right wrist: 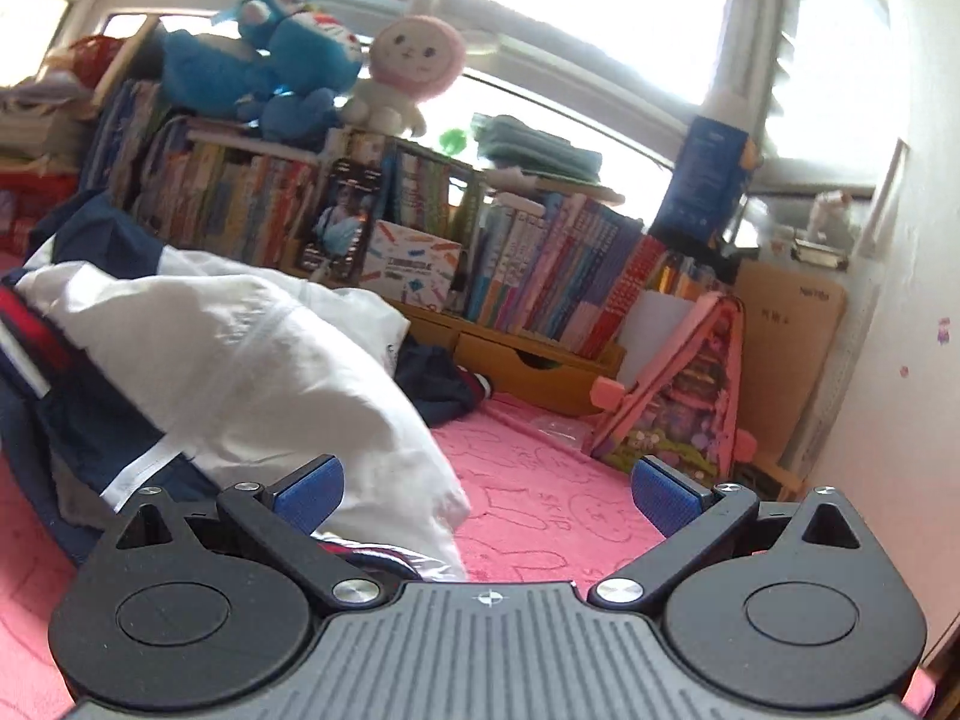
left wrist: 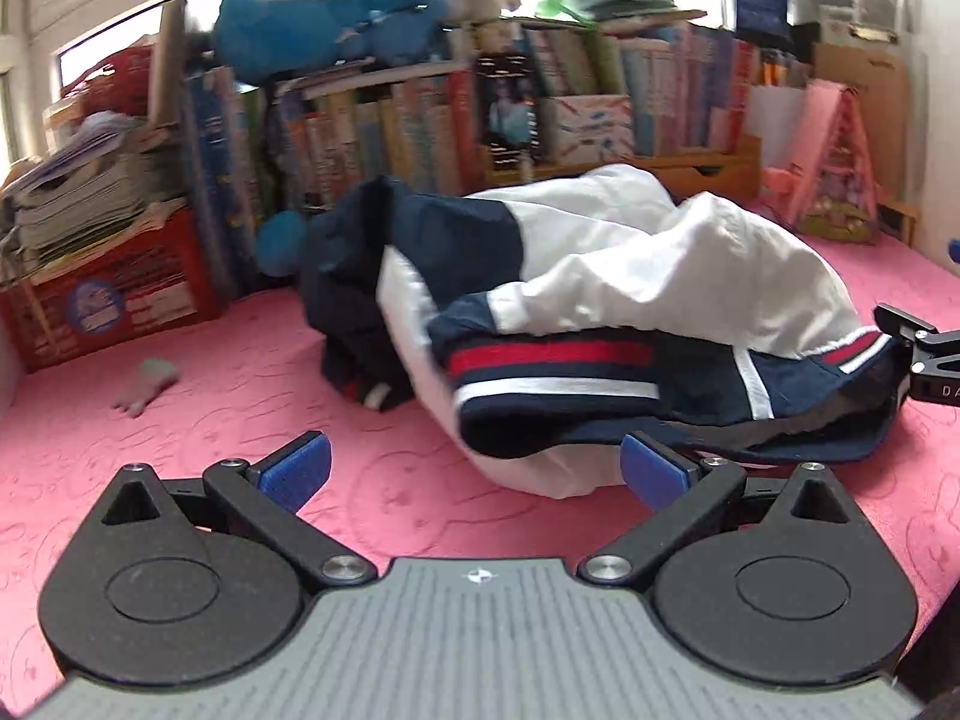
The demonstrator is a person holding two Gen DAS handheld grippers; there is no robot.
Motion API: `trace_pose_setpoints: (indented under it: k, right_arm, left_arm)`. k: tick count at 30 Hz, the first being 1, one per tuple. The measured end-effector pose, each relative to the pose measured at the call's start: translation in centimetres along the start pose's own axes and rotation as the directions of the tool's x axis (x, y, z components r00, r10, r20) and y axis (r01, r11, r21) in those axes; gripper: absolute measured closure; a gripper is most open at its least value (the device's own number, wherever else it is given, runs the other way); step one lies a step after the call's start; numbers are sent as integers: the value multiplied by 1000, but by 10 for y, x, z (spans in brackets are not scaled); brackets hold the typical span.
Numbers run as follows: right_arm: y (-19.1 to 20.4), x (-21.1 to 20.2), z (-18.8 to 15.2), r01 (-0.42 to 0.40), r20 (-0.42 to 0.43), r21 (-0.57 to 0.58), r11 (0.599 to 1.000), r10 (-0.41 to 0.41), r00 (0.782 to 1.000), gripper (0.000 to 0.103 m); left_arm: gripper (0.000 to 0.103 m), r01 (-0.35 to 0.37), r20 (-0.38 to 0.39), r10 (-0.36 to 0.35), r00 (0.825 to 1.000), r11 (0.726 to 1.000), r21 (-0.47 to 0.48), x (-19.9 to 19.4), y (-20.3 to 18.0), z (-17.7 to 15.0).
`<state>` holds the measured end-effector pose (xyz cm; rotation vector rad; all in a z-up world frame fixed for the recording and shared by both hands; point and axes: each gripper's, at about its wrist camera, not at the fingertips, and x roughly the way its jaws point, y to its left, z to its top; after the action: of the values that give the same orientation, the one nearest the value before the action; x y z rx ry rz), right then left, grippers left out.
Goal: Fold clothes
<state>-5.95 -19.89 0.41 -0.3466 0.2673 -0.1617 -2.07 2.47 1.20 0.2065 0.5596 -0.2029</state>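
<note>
A white and navy jacket (left wrist: 600, 276) with red and white striped bands lies crumpled in a heap on the pink mat (left wrist: 180, 396). My left gripper (left wrist: 477, 471) stands open just in front of the heap's near edge, its blue pads wide apart with the hem between and slightly beyond them. At the right edge of the left wrist view, the right gripper (left wrist: 918, 360) touches the jacket's navy hem. In the right wrist view the right gripper (right wrist: 489, 489) is open; the jacket (right wrist: 240, 360) bulges over its left pad, and striped fabric lies under it.
A low shelf of books (left wrist: 540, 108) runs along the back, with plush toys (left wrist: 336, 6) on top. A red box (left wrist: 114, 294) with stacked papers stands left. A pink toy house (right wrist: 678, 396) stands right. A small grey object (left wrist: 147, 384) lies on the mat.
</note>
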Motion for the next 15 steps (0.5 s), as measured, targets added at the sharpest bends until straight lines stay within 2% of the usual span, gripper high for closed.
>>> trace_pose_setpoints:
  k: [2, 4, 7, 10, 15]
  right_arm:
    - [17, -7, -1, -92, 21, -58, 994, 93, 995, 0]
    - [35, -10, 0, -149, 34, -120, 981, 154, 987, 0]
    - [67, -4, 0, -137, 41, -217, 966, 150, 988, 0]
    - [87, 8, -3, -166, 11, -264, 950, 175, 985, 3]
    - [101, 15, -5, -212, -27, -310, 927, 215, 976, 11]
  left_arm:
    - [0, 2, -8, -2, 1000, 1000, 27, 13, -12, 3]
    - [0, 3, -14, -3, 1000, 1000, 31, 22, -18, 5]
    - [0, 2, -23, -1, 1000, 1000, 21, 26, -19, 8]
    - [0, 11, -29, -10, 1000, 1000, 21, 25, -18, 7]
    - [0, 23, -45, -21, 999, 999, 30, 28, -22, 6]
